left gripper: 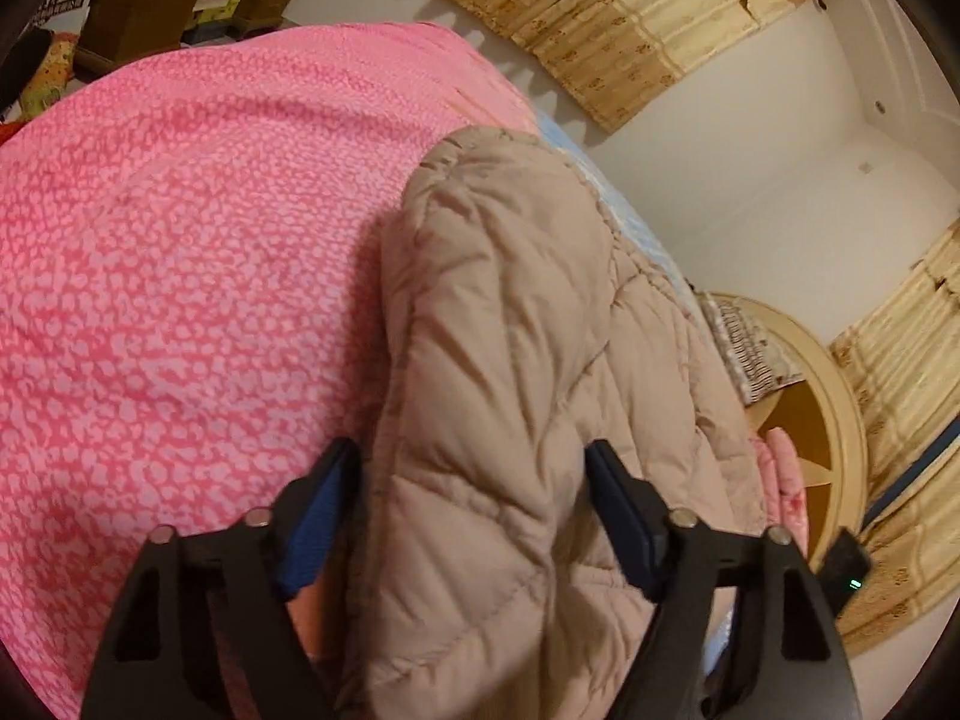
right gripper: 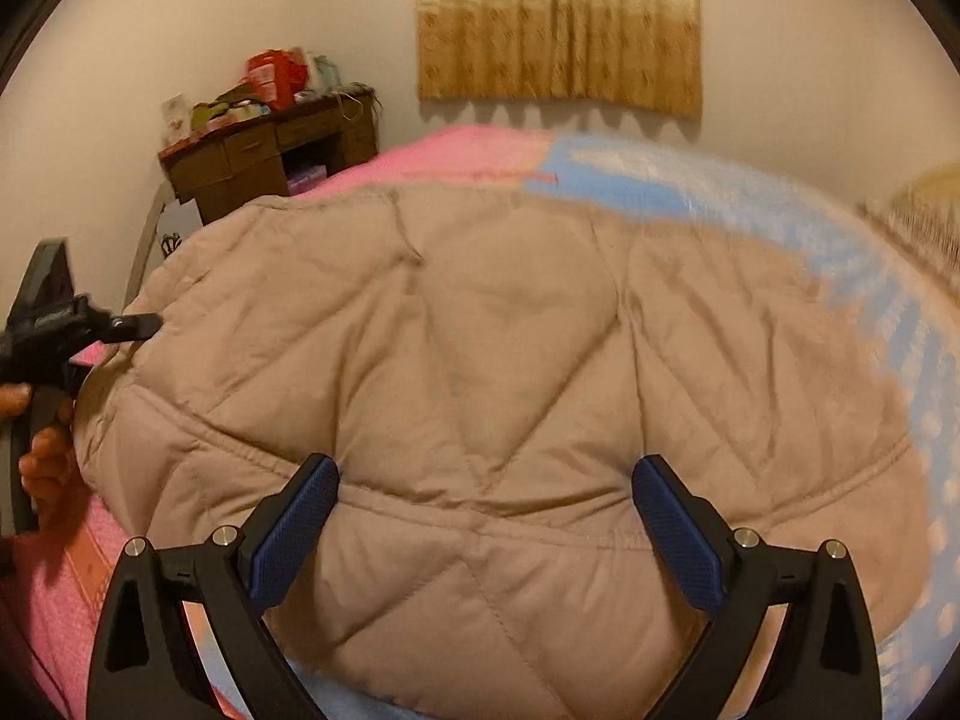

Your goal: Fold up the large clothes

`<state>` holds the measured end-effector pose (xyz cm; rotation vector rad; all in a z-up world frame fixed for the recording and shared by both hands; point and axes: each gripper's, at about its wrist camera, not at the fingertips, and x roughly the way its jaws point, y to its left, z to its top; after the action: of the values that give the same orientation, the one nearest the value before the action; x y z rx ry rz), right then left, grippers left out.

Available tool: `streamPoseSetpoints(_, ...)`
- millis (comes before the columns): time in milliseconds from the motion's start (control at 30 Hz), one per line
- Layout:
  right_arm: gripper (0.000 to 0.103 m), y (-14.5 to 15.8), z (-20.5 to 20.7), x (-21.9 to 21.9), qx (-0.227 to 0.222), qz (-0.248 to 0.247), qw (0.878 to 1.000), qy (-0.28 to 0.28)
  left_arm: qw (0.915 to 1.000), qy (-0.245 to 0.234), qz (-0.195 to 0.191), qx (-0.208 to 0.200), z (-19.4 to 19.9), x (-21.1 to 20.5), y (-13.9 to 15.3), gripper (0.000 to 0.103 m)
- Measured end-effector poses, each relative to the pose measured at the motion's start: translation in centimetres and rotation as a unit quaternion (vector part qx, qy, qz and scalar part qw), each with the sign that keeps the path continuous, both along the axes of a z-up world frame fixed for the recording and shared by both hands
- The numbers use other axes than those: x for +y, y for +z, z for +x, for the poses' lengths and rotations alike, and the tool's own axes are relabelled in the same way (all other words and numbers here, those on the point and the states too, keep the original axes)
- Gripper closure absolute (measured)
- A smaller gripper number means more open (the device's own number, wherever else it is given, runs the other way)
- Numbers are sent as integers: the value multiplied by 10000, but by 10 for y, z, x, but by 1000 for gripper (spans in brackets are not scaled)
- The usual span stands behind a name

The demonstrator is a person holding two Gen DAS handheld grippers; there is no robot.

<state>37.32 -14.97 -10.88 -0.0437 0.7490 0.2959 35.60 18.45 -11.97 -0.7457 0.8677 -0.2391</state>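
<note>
A beige quilted puffer jacket point(right gripper: 492, 360) lies spread on the bed. In the left wrist view a folded edge of it point(left gripper: 510, 360) runs between the fingers of my left gripper point(left gripper: 471, 468). The jaws are wide open around the edge and do not press it. My right gripper point(right gripper: 486, 480) is open too and hovers over the jacket's near hem. My left gripper also shows in the right wrist view point(right gripper: 90, 330), at the jacket's left edge, held by a hand.
The bed has a pink patterned cover point(left gripper: 180, 270) and a light blue part point(right gripper: 780, 222). A wooden desk with clutter point(right gripper: 270, 144) stands at the far left wall. A round wooden piece point(left gripper: 810, 420) and curtains point(right gripper: 558, 24) are nearby.
</note>
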Motion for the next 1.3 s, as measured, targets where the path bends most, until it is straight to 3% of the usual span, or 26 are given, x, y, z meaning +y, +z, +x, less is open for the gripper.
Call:
streamPoseSetpoints(67,4,-8,-1,-2,-86,82,9999,-42,9998,-83,-166,-52,-5,3,0,34)
streamPoseSetpoints(200,4,-17,-6,2,-233,-120,9996,-74,9981,-136,-591,-132,-14,2,0,59)
streamPoseSetpoints(300,4,-19,-5,1,-211,-114,9997,-97,9972,-204,-587,-424,-14,-3,11,68)
streamPoseSetpoints(567,4,-20,-7,14,-172,-462,9985,-218,9871,-308,-1182,-1038,-13,-13,54,73)
streamPoseSetpoints(733,4,-21,-8,14,-155,-457,9985,-245,9803,-554,-1272,-1405,-8,-37,87,73)
streamPoseSetpoints(900,4,-18,-5,14,-146,-455,9985,-262,9772,-862,-990,-1671,2,-59,111,73)
streamPoseSetpoints(1067,4,-18,-3,13,-137,-360,9989,-259,9727,-1086,-988,-1798,9,-75,129,76)
streamPoseSetpoints(1133,4,-18,-2,8,-117,-238,9993,-248,9676,-1317,-1003,-1907,11,-90,139,85)
streamPoseSetpoints(1300,4,-18,-1,3,-133,-183,9995,-237,9618,-1839,-229,-2014,7,-137,153,85)
